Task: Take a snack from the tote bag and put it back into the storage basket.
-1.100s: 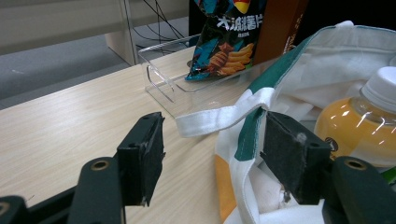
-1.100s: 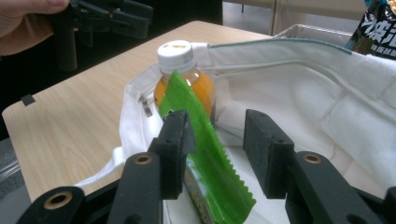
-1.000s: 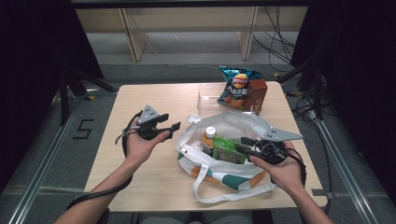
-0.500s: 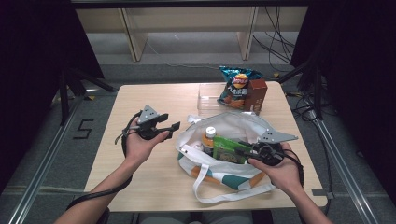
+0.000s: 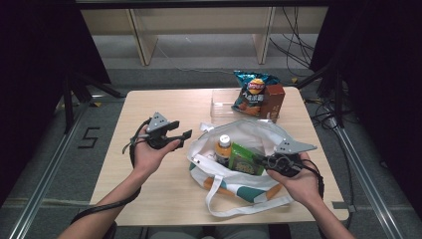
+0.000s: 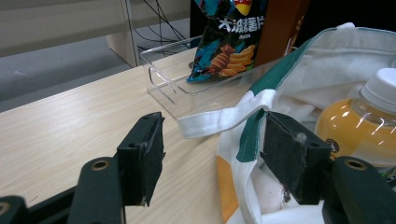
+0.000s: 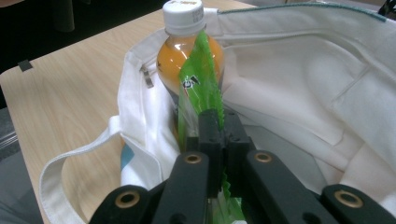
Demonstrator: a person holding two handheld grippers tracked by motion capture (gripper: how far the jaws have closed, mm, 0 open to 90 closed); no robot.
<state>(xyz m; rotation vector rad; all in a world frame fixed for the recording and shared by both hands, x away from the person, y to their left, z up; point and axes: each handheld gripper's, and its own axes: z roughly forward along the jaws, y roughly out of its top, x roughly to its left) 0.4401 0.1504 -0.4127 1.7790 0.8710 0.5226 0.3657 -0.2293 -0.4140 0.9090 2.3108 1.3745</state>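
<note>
The right gripper (image 7: 218, 140) has just been closing and now pinches the edge of a green packet (image 7: 200, 88) between its jaws. The packet stands inside the open white tote bag (image 5: 249, 134), touching the orange drink bottle (image 7: 184, 51) behind it. The left gripper (image 5: 181, 133) hovers just left of the bag, its jaws spread wide with nothing pressed between them, the bag's rim near one pad
</note>
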